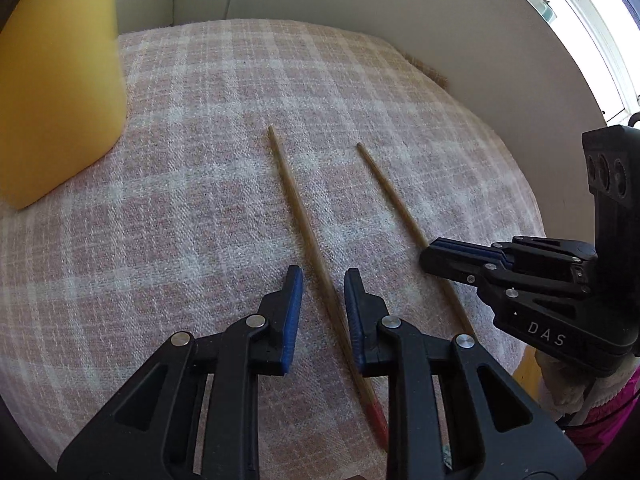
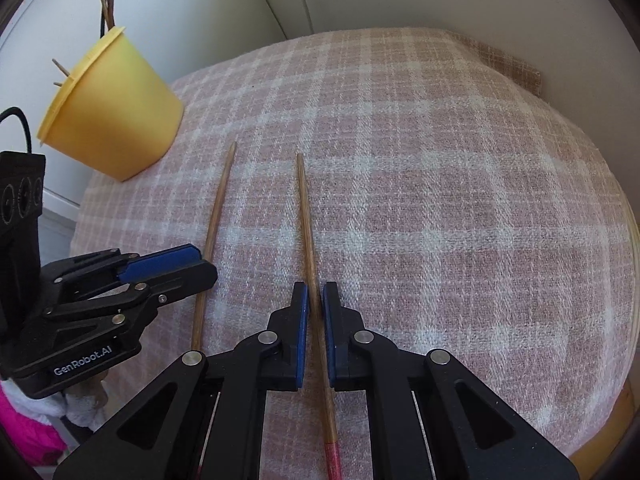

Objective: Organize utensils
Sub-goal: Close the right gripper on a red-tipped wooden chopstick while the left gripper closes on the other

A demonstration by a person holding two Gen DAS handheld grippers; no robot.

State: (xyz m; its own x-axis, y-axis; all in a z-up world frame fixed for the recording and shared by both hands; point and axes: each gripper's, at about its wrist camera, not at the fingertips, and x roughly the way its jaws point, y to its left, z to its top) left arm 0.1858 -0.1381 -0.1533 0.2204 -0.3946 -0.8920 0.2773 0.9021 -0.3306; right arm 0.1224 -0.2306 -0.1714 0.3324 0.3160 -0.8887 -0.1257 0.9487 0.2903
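- On the pink-and-white checked woven cloth (image 2: 440, 200) I count two loose wooden chopsticks, thin, round and tapering, each with a red-painted butt end nearest me.
- One wooden chopstick (image 1: 304, 224) lies between the fingers of my left gripper (image 1: 322, 308); the jaws stand apart with a clear gap on both sides, not gripping it.
- My right gripper (image 2: 315, 320) straddles the other wooden chopstick (image 2: 306, 216); its blue pads are drawn in close on either side, but I cannot tell whether they actually pinch it.
- Both sticks lie side by side, near each other, not touching, tips pointing away from me.
- Each gripper has black plastic arms, silver rivets and two ribbed blue pads.
- One yellow plastic cup (image 2: 116, 108) with a flanged rim stands on the cloth's far left corner; it appears tilted through the fisheye.
- Several more sticks (image 2: 107, 0) poke out of its top; I cannot count them exactly.
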